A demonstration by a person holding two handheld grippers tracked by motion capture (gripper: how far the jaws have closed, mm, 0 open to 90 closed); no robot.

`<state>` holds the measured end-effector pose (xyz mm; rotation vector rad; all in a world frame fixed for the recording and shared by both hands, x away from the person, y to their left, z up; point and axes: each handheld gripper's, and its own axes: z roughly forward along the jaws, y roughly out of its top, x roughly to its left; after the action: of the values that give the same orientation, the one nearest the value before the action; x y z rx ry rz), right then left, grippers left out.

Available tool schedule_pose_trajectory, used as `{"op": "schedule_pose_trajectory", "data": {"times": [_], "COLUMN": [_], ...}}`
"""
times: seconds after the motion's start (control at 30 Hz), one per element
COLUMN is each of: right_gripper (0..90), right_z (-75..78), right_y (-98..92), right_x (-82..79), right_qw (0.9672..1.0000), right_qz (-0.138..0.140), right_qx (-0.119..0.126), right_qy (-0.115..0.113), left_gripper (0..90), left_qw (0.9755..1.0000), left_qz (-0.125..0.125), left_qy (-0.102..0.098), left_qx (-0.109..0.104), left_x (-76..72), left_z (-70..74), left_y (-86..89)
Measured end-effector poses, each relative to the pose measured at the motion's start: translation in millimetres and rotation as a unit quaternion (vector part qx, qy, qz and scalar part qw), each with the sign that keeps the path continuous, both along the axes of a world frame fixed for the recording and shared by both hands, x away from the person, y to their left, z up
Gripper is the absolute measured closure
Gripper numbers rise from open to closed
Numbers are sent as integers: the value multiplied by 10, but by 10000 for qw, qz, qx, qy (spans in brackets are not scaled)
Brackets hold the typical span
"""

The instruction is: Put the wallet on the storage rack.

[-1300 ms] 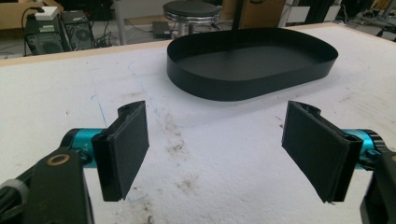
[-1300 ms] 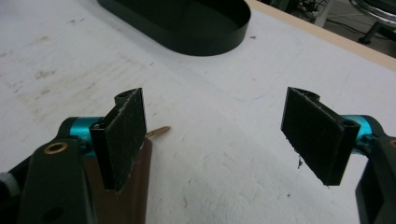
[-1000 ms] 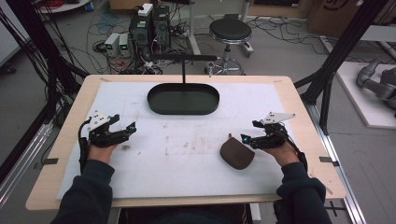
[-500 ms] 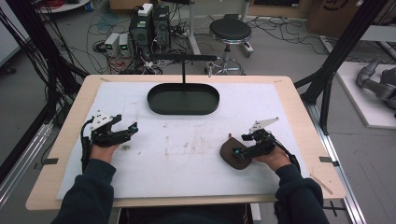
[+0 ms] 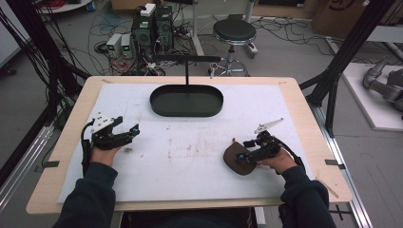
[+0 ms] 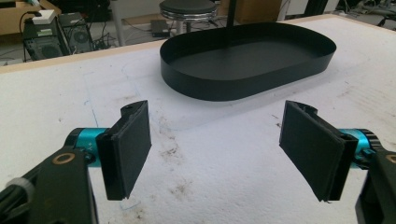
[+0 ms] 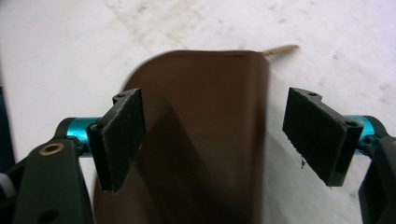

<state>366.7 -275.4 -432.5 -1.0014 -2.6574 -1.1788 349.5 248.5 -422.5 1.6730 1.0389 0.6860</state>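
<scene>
The left gripper (image 5: 134, 130) is resting on the white mat (image 5: 190, 152) at the left side, its jaws standing wide apart with nothing between them. Ahead of it the black oval tray (image 6: 247, 60) is sitting empty near the far edge. At the right, the right gripper (image 5: 241, 156) is hovering over a brown leather-like pouch (image 7: 196, 140) — smooth, dark brown, rounded at one end, lying flat on the mat. The jaws are standing apart on either side of the pouch, not clamping it.
</scene>
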Motion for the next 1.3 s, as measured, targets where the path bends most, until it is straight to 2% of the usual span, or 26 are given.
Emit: {"op": "schedule_pose_trajectory", "data": {"times": [0.07,0.13,0.17,0.33,0.53,0.6,0.63,0.67,0.7,0.73,0.77,0.83,0.87,0.93,0.97,1.0,1.03,1.13,1.17,1.3], "right_gripper": [213,197,195,200,292,383,461,461,555,555,585,606,622,657,657,675,683,693,693,684], "right_z": [3,-33,-48,-71,-38,3,25,25,101,101,153,190,227,314,361,408,430,471,474,437], "right_y": [5,47,52,39,49,61,58,58,42,42,73,94,96,77,58,46,41,22,15,12], "right_x": [-4,-20,-10,14,9,-3,-2,-2,3,3,-24,-37,-46,-50,-58,-69,-75,-88,-83,-51], "right_qw": [10000,9998,9997,9996,9993,9995,9996,9996,9999,9999,9994,9986,9976,9936,9901,9836,9796,9646,9607,9616], "right_qz": [54,139,123,148,133,163,154,154,144,144,194,219,141,-56,-199,-382,-484,-823,-884,-915], "right_qx": [26,-164,-155,-92,-168,-202,-194,-194,-87,-87,-108,-146,-201,-249,-344,-555,-671,-990,-1080,-1057], "right_qy": [-13,50,132,231,298,171,113,113,-22,-22,-272,-470,-652,-1099,-1344,-1674,-1832,-2303,-2401,-2360], "left_gripper": [250,252,252,255,258,259,260,260,260,260,260,260,260,259,260,260,260,260,260,259], "left_qw": [10000,10000,10000,10000,10000,10000,10000,10000,10000,10000,10000,10000,10000,10000,10000,10000,10000,10000,10000,10000], "left_qz": [1,-15,-12,-28,-55,-50,-53,-48,-44,-44,-34,-44,-45,-47,-41,-46,-44,-41,-41,-63], "left_qy": [2,10,10,5,9,6,9,9,10,10,7,5,9,11,4,0,5,14,14,17], "left_qx": [1,17,15,27,65,67,70,72,70,70,51,55,56,53,48,49,51,78,78,72], "left_x": [0,1,1,-3,-3,-2,-1,-1,-1,-1,0,0,-2,-2,-3,-5,-5,-4,-4,-6], "left_z": [0,-2,-4,-2,-4,-5,-4,-3,-3,-3,-3,-4,-3,-3,-2,-2,-2,-3,-3,-4], "left_y": [-5,-9,-15,-22,-42,-44,-42,-41,-37,-37,-36,-32,-31,-31,-33,-33,-34,-36,-36,-42]}}
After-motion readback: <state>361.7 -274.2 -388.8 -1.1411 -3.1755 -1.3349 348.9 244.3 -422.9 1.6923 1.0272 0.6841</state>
